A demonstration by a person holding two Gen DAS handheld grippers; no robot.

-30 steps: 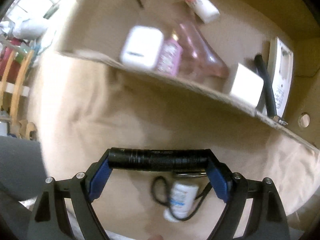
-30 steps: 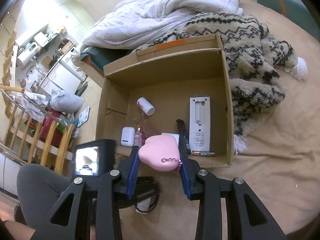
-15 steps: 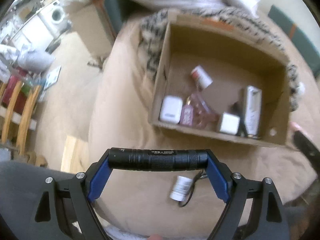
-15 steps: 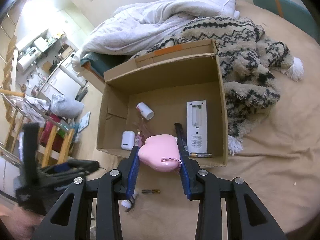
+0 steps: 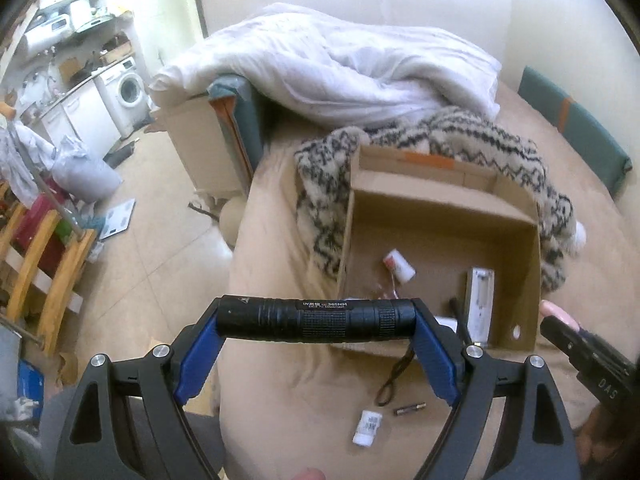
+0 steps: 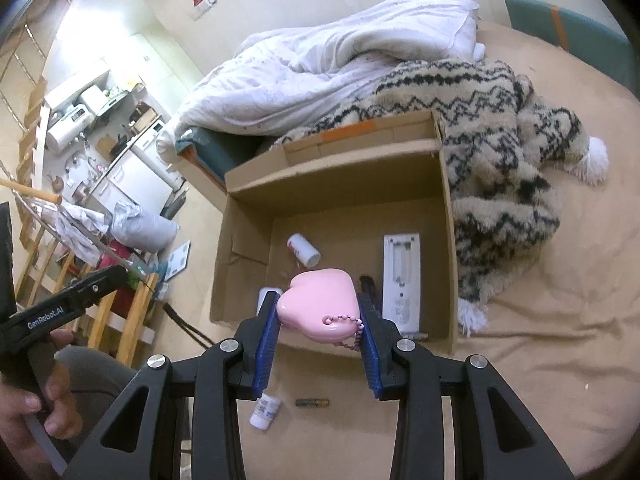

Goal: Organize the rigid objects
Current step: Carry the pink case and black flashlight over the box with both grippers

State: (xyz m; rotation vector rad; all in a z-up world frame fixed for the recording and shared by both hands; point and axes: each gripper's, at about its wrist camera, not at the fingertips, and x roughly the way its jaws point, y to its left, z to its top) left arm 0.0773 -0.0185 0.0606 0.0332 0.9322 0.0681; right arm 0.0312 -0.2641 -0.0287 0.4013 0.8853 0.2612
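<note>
While I hold both tools over the bed (image 6: 540, 360), the stock reads as follows. Left hand-held gripper (image 5: 316, 320): clenched endwise on a black torch (image 5: 316, 318), which lies crosswise between the blue pads, its cord (image 5: 394, 376) hanging below. Right hand-held gripper (image 6: 318, 320): clenched on a pink heart case (image 6: 318, 306) with a bead chain (image 6: 348, 332) hanging from its lower edge, held above the near wall of the box. Box (image 6: 448, 240): open cardboard, standing on the bed against a patterned blanket (image 6: 500, 184). Inside it: a white tube with red end (image 6: 304, 249), lying on its side near the left; a white remote (image 6: 401, 280), back up with its battery bay uncovered, along the right wall; a black stick (image 6: 366, 282) just beside the remote; a small white case (image 6: 266, 296) at the near left, mostly hidden behind my right pad. On the bed in front of the box: a small white bottle (image 6: 265, 412) on its side, and near it a battery (image 6: 312, 402); a second battery (image 6: 414, 336) lies inside the box's near right corner. Behind the box: a white duvet (image 6: 320, 64), heaped.
</note>
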